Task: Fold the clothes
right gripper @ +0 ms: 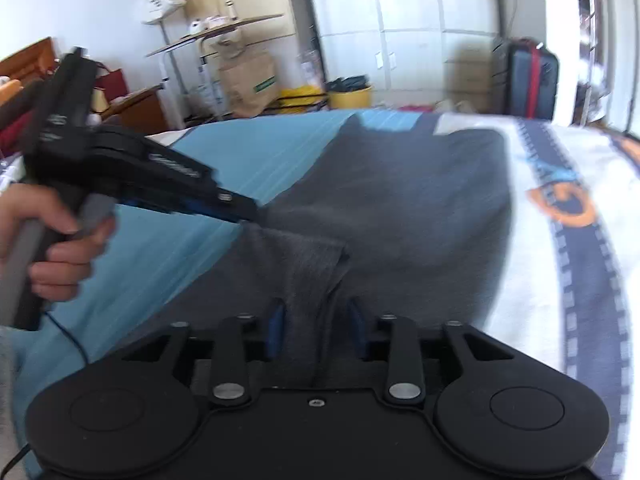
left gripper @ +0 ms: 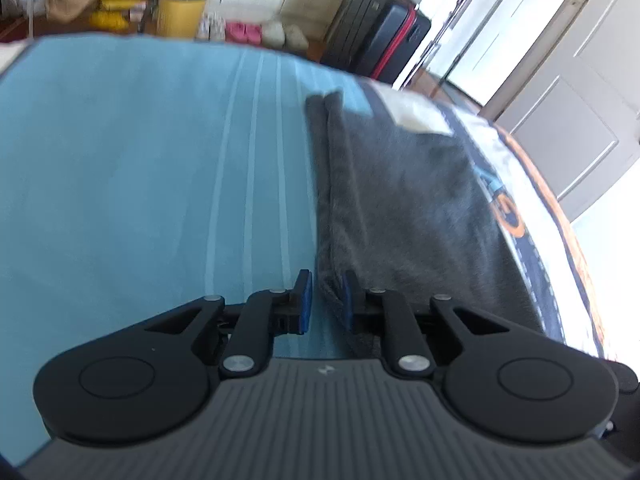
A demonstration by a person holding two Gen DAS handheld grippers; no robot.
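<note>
We see the soft, limp grey garment (right gripper: 400, 216) bunched between our right gripper (right gripper: 316, 326) and left gripper (left gripper: 325, 300); both jaws gape, so we'd pinch its near edge.

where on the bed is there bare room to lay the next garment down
The widest bare patch is the light blue striped sheet, bordered by the dark grey folded garment on one side and the bed's far edge. A narrower strip of white patterned blanket lies beyond the garment's other side. It is crowded where the left gripper and right gripper meet the grey cloth.
</note>
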